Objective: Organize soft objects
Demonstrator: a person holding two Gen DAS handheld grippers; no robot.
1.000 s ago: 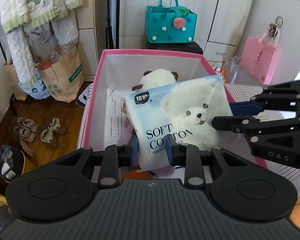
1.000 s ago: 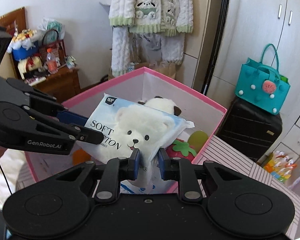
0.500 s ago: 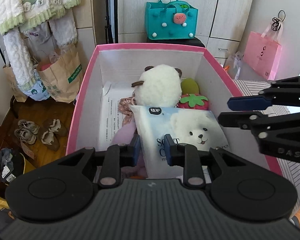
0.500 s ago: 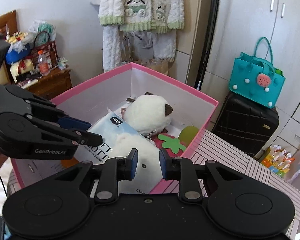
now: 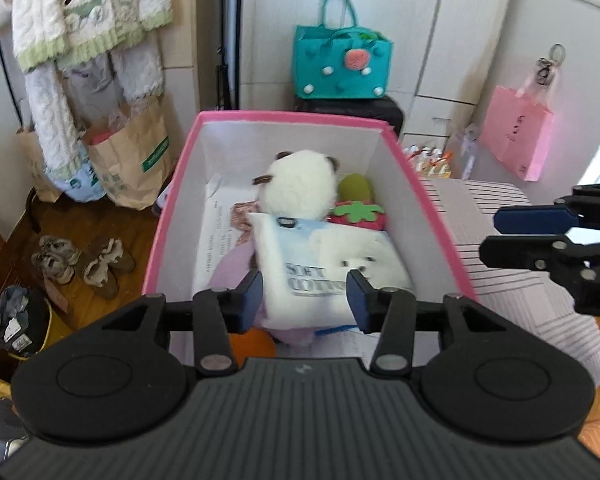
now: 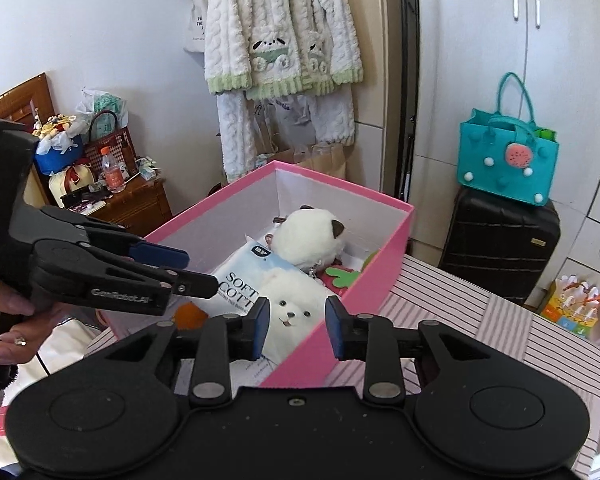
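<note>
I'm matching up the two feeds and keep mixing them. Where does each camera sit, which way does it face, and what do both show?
Left wrist: sits on the left gripper, looking down into the pink box; the right gripper enters at right.
Right wrist: sits on the right gripper, facing the box from its striped-cloth side; the left gripper and a hand show at left.
Shared: box, tissue pack, white plush, teal bag; both grippers' jaws opening, holding nothing.
</note>
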